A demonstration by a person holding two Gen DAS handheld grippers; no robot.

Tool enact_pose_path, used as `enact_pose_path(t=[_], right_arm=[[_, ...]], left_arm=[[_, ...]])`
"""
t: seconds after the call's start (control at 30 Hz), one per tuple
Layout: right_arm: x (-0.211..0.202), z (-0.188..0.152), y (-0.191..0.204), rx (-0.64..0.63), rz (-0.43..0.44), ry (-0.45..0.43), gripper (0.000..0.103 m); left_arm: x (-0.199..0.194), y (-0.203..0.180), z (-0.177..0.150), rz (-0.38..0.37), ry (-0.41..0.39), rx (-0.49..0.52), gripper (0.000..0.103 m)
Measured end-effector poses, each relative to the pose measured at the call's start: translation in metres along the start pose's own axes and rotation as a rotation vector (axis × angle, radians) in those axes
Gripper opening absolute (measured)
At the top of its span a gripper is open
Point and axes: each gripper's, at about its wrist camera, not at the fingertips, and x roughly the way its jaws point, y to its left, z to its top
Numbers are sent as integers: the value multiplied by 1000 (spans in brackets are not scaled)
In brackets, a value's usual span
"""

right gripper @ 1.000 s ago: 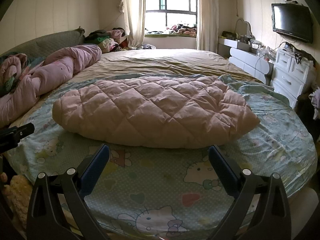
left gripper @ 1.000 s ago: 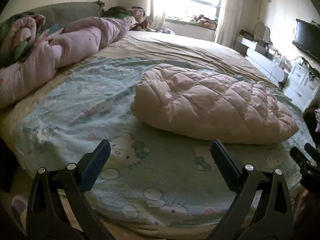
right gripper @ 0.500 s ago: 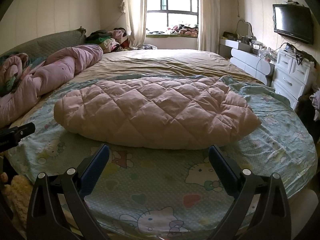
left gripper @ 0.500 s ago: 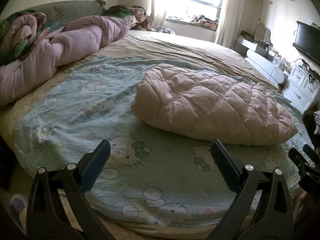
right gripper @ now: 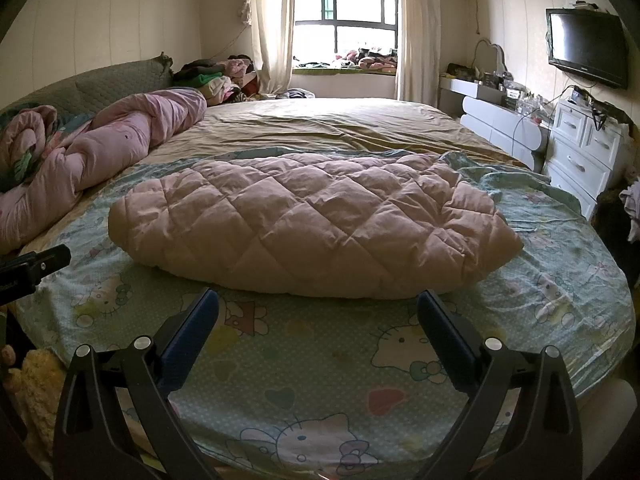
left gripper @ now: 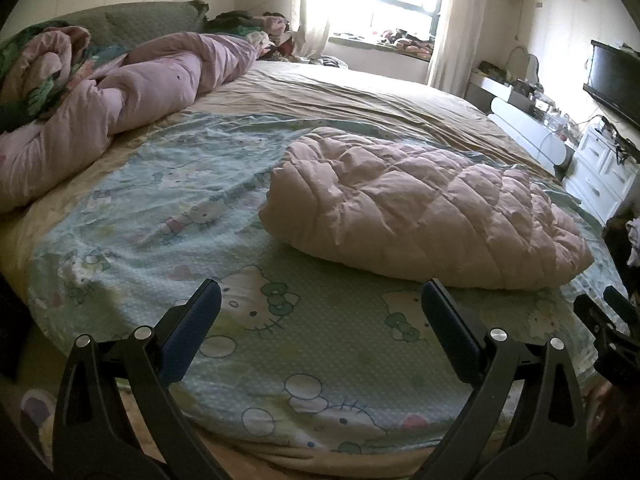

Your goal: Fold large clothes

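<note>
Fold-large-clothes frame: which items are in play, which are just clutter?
In play:
- pink quilted coat, lying folded on the cartoon-print sheet
- left gripper, open, empty
- right gripper, open, empty

Clutter:
- rolled pink duvet
- clothes pile by the curtain
- TV
- white dresser

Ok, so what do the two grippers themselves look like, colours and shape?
The left gripper and the right gripper look identical: black angular frames that branch into a Y shape, with round silver bolt heads at the joints. Each ends in two flat, dark blue pads set on the inner faces. No cables, sleeves or hands show.
</note>
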Motion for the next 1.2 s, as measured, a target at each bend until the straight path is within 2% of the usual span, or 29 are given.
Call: enact_pose_path(t=[0.2, 0.37, 0.77, 1.2], right_arm=[[0, 0, 0, 1, 0, 1, 99], [1, 0, 1, 1, 3, 4, 99], [1, 0, 2, 0, 0, 3, 99], [5, -7, 4, -6, 13, 12, 99]], left_arm=[[-1, -1, -1, -7, -2, 0, 94], [-2, -2, -1, -44, -4, -17, 94], [-2, -2, 0, -33, -6, -10, 94], [3, 0, -3, 20, 11, 6, 94]])
